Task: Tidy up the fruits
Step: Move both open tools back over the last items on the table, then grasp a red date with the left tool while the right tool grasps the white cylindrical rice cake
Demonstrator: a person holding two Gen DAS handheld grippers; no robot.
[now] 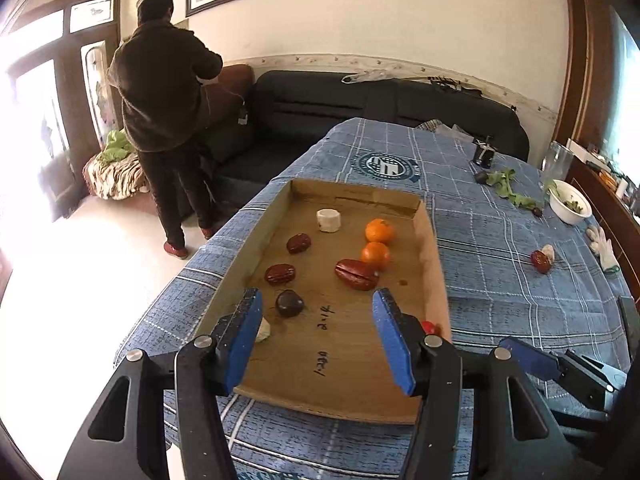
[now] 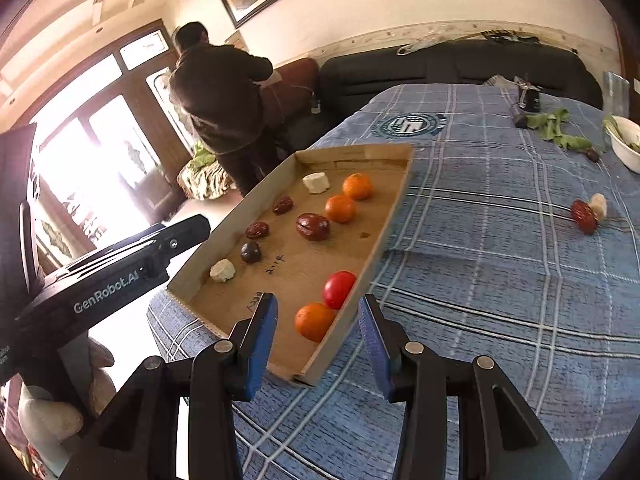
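A shallow cardboard tray (image 1: pixel 434 264) (image 2: pixel 392 216) lies on the blue checked tablecloth. In it are oranges (image 1: pixel 379 231) (image 2: pixel 315 321), red dates (image 1: pixel 356 275) (image 2: pixel 313 226), a dark fruit (image 1: pixel 289 303) (image 2: pixel 251 251), a red tomato (image 2: pixel 338 289) and white pieces (image 1: pixel 329 220) (image 2: pixel 222 270). My left gripper (image 1: pixel 318 338) is open and empty over the tray's near end. My right gripper (image 2: pixel 318 338) is open and empty, just above the near orange and tomato. A loose red date (image 1: pixel 540 261) (image 2: pixel 584 217) with a white piece beside it lies on the cloth to the right.
A white bowl (image 1: pixel 570 207) (image 2: pixel 624 142), green leaves (image 1: pixel 508 186) (image 2: pixel 554 128) and a dark device (image 1: pixel 485 155) sit at the table's far right. A person (image 1: pixel 164 92) stands by the dark sofa (image 1: pixel 360 108) beyond the table.
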